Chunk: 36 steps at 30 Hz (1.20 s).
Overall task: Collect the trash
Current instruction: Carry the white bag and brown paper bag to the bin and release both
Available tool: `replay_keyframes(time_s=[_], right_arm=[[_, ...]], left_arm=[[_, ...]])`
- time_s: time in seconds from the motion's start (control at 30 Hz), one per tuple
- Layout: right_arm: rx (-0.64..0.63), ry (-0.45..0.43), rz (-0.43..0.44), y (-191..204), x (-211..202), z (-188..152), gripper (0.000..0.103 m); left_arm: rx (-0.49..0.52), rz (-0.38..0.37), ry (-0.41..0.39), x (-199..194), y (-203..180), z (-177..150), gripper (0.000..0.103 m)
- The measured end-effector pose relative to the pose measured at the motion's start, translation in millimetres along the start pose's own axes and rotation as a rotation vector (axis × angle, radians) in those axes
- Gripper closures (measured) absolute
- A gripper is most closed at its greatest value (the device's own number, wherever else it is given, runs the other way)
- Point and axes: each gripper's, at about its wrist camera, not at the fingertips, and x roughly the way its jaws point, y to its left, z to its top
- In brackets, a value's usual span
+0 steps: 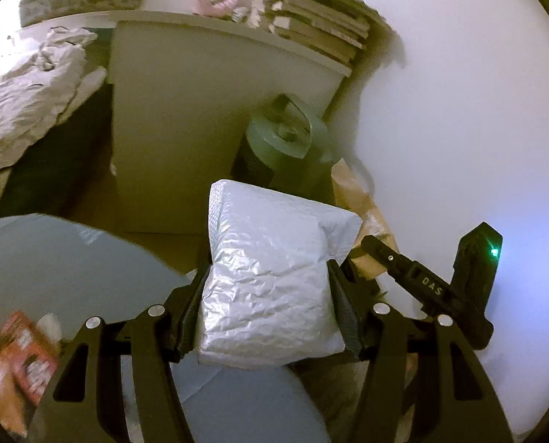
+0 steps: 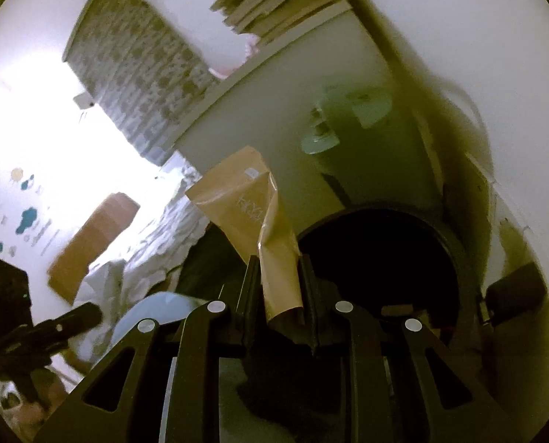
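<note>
Only clear one is "DAS" in pale letters on the right gripper [image 1: 431, 288]. The tan pouch [image 2: 252, 214] has faint white lettering, too blurry to read. Orange packet [image 1: 27, 361] print is unreadable too.

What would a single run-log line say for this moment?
left gripper: shut on silver padded mailer | right gripper: shut on tan pouch | black bin: open, just beyond pouch | neither item binned yet
</note>
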Motion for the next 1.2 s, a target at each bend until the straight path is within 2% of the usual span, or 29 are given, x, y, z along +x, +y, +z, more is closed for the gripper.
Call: replay_keyframes(time_s=[0.4, 0.63, 0.83, 0.93, 0.97, 1.03, 1.2], right_arm=[[0.043, -0.012, -0.042, -24, -1, 0, 0.081], [0.074, -0.014, -0.048, -34, -2, 0, 0.081], [0.091, -0.012, -0.048, -38, -3, 0, 0.081], [0.1, -0.016, -0.042, -39, -4, 0, 0.073], [0.104, -0.023, -0.043, -39, -5, 0, 0.063], [0.111, -0.043, -0.049, -39, -9, -1, 0.046], [0.11, -0.053, -0.053, -39, -10, -3, 0.045]], left_arm=[[0.025, -0.016, 0.091, 62, -15, 4, 0.043], [0.018, -0.013, 0.129, 83, -16, 3, 0.043], [0.022, -0.012, 0.127, 87, -20, 4, 0.04], [0.028, -0.001, 0.115, 87, -23, 5, 0.029], [0.031, 0.002, 0.108, 86, -24, 6, 0.023], [0.036, 0.003, 0.099, 85, -26, 7, 0.02], [0.054, 0.004, 0.096, 79, -31, 8, 0.017]])
